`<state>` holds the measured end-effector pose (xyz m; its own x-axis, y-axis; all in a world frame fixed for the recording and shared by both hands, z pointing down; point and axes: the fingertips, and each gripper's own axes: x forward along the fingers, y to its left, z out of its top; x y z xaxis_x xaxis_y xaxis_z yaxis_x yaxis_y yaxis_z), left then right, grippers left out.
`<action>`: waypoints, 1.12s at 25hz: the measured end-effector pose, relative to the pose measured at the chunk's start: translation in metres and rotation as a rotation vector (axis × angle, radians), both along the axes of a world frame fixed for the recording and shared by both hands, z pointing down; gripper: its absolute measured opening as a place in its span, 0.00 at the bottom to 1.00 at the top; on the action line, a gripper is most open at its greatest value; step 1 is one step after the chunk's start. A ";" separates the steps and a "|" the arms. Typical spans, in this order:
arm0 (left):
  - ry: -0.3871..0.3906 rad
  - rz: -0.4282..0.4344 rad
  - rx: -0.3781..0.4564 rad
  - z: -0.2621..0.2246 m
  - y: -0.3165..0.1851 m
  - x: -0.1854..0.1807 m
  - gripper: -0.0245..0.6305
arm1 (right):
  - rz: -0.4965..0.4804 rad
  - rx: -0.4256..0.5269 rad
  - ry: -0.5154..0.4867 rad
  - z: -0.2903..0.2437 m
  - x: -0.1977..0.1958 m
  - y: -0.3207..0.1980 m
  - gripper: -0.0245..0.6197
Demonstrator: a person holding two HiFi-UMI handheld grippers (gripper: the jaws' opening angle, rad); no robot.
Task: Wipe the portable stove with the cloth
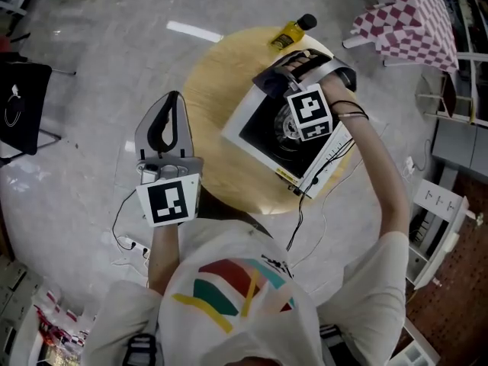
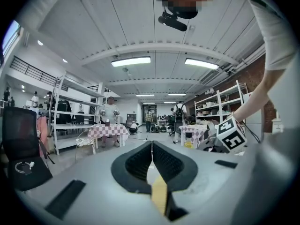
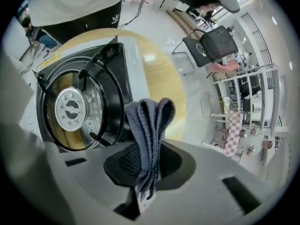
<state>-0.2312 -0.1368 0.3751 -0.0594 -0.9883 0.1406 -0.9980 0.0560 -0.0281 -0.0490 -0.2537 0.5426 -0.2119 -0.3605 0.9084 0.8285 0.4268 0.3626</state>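
Note:
The portable stove (image 1: 263,120), white with a black top and a round burner (image 3: 71,108), lies on a round wooden table (image 1: 213,90). My right gripper (image 1: 299,65) is over the stove's far corner, shut on a folded dark grey cloth (image 3: 149,125). In the head view the cloth (image 1: 268,78) rests at the stove's far edge. In the right gripper view the stove (image 3: 119,64) lies just beyond the cloth. My left gripper (image 1: 168,124) hangs shut and empty off the table's left side, above the floor. In its own view the left gripper (image 2: 152,144) points level into the room.
A yellow bottle with a black cap (image 1: 293,30) stands at the table's far edge, just beyond the right gripper. A table with a checked cloth (image 1: 415,14) is at the back right. A black chair (image 1: 19,101) stands left. Cables (image 1: 305,219) trail off the table's near edge.

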 end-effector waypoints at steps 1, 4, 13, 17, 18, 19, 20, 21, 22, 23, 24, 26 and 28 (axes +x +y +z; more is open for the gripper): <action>0.001 0.000 -0.001 0.001 0.000 0.000 0.05 | 0.000 0.001 -0.001 0.000 0.000 0.000 0.08; 0.005 0.000 0.003 0.001 0.000 -0.001 0.05 | -0.005 0.012 -0.001 0.001 -0.002 0.001 0.08; 0.009 -0.001 0.007 -0.002 0.003 0.000 0.05 | -0.051 0.015 -0.036 0.000 -0.015 0.032 0.08; 0.011 -0.011 0.010 -0.003 0.013 -0.004 0.05 | -0.111 -0.020 -0.052 -0.001 -0.027 0.070 0.08; 0.013 -0.014 0.011 -0.003 0.015 -0.004 0.05 | -0.126 -0.032 -0.055 -0.001 -0.030 0.080 0.08; 0.014 -0.016 0.012 -0.003 0.018 -0.005 0.05 | -0.143 -0.041 -0.056 -0.001 -0.033 0.091 0.08; 0.016 -0.017 0.014 -0.003 0.020 -0.005 0.05 | -0.160 -0.048 -0.056 -0.001 -0.036 0.101 0.08; 0.018 -0.019 0.015 -0.004 0.023 -0.006 0.05 | -0.177 -0.053 -0.056 -0.001 -0.039 0.111 0.08; 0.019 -0.021 0.017 -0.004 0.026 -0.007 0.05 | -0.191 -0.058 -0.054 -0.001 -0.042 0.120 0.08; 0.021 -0.022 0.019 -0.005 0.030 -0.007 0.05 | -0.203 -0.062 -0.052 -0.001 -0.044 0.128 0.08; 0.022 -0.024 0.020 -0.005 0.033 -0.007 0.05 | -0.212 -0.064 -0.051 -0.001 -0.045 0.135 0.08; 0.022 -0.027 0.024 -0.007 0.040 -0.007 0.05 | -0.226 -0.054 -0.053 -0.002 -0.048 0.145 0.08; 0.022 -0.030 0.032 -0.010 0.046 -0.007 0.05 | -0.232 -0.036 -0.053 -0.005 -0.050 0.150 0.08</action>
